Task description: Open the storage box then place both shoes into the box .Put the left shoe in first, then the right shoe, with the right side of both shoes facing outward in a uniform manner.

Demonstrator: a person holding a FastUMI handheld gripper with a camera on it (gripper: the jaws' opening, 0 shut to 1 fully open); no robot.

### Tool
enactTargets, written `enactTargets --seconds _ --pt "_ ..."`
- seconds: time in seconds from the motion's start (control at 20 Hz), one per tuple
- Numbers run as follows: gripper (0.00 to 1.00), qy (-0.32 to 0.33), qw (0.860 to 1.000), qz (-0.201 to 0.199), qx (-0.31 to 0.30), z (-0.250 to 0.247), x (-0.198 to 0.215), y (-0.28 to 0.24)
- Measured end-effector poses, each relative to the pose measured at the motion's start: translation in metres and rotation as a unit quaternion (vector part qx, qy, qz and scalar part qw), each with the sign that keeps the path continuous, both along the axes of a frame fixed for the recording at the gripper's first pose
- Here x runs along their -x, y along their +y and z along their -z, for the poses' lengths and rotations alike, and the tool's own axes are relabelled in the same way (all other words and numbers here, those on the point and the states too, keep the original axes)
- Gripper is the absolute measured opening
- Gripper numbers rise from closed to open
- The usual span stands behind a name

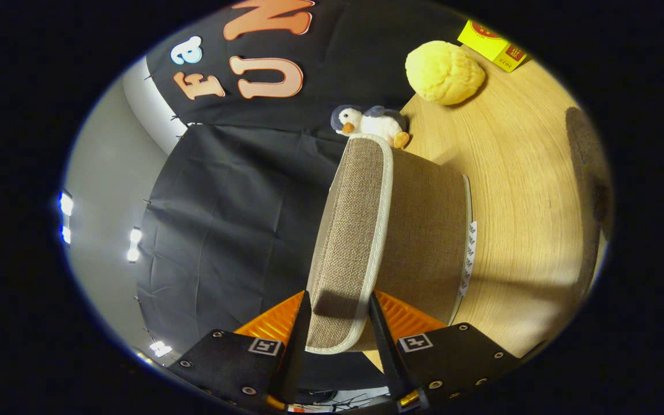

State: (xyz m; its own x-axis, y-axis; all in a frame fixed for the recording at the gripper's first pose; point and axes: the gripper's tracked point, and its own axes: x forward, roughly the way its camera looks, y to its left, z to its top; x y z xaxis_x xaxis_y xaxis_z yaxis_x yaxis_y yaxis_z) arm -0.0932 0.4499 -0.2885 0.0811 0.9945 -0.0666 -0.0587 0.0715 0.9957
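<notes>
gripper [338,323] clamped on storage box lid [346,242] edge | lid raised, likely opening box [424,242] for shoes

— How was the light from where you sat?

— Warm on the desk [516,190]. I saw small ceiling lamps [133,245] blown out to white glare, and the storage box [389,230] threw a soft shadow across the wood.

— And sharpness?

— The weave of the lid was crisp just ahead of the tool [340,328]. Fisheye bending curved everything, and the rim dimmed and blurred.
</notes>
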Motion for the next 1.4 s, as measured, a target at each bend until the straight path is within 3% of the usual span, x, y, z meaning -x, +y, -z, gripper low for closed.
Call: enactTargets --seconds 0.05,0.15,0.3,0.55,0.75,1.05,1.4 --pt "0.54 -0.002 1.000 0.003 0.001 -0.001 0.000 -0.002" --pt "0.54 -0.004 1.000 0.003 -0.003 -0.010 0.001 -0.005" --pt "0.47 -0.014 0.998 0.032 -0.056 -0.053 -0.011 -0.009" --pt "0.28 -0.078 0.996 0.027 -0.035 -0.090 -0.013 0.017" --pt "0.20 -0.110 0.993 0.020 -0.024 -0.118 -0.011 0.048" --pt "0.18 -0.167 0.985 0.008 -0.034 -0.183 0.000 0.099" --pt "0.21 -0.205 0.979 -0.016 -0.001 -0.198 0.030 0.173"
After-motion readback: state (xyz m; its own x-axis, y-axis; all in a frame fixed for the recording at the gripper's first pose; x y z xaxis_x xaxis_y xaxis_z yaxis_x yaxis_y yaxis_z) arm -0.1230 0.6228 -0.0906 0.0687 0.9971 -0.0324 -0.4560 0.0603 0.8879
